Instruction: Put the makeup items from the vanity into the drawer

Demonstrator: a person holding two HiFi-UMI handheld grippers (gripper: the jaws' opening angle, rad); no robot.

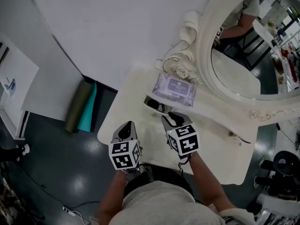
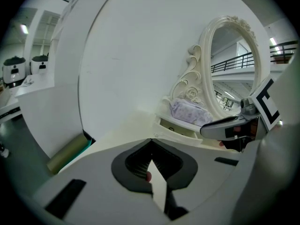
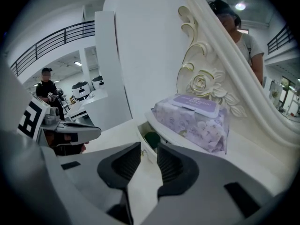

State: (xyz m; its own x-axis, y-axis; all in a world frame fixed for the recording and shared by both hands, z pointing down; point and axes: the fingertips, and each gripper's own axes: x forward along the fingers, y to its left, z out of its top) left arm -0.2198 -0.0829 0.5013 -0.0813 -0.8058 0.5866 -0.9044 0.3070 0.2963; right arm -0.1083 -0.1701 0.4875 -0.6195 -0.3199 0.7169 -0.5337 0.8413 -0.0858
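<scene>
A purple wipes pack (image 1: pixel 176 88) lies on the white vanity (image 1: pixel 140 139) below the oval mirror. In front of it a small drawer (image 1: pixel 157 104) stands open, and the right gripper view shows a dark round item (image 3: pixel 151 139) inside it. My right gripper (image 1: pixel 172 118) hovers just short of the drawer; its jaws stand apart with nothing between them (image 3: pixel 148 156). My left gripper (image 1: pixel 126 128) hangs over the vanity's left part, its jaw tips meeting (image 2: pixel 151 142) and nothing seen held. The wipes pack (image 2: pixel 190 111) and the drawer (image 2: pixel 180 128) also show in the left gripper view.
The ornate white mirror (image 1: pixel 243 55) rises at the vanity's back right. Rolled green and teal mats (image 1: pixel 80 106) lean on the floor to the left of the vanity, beside a white cabinet (image 1: pixel 14 88). A black chair base (image 1: pixel 283 165) stands at the right.
</scene>
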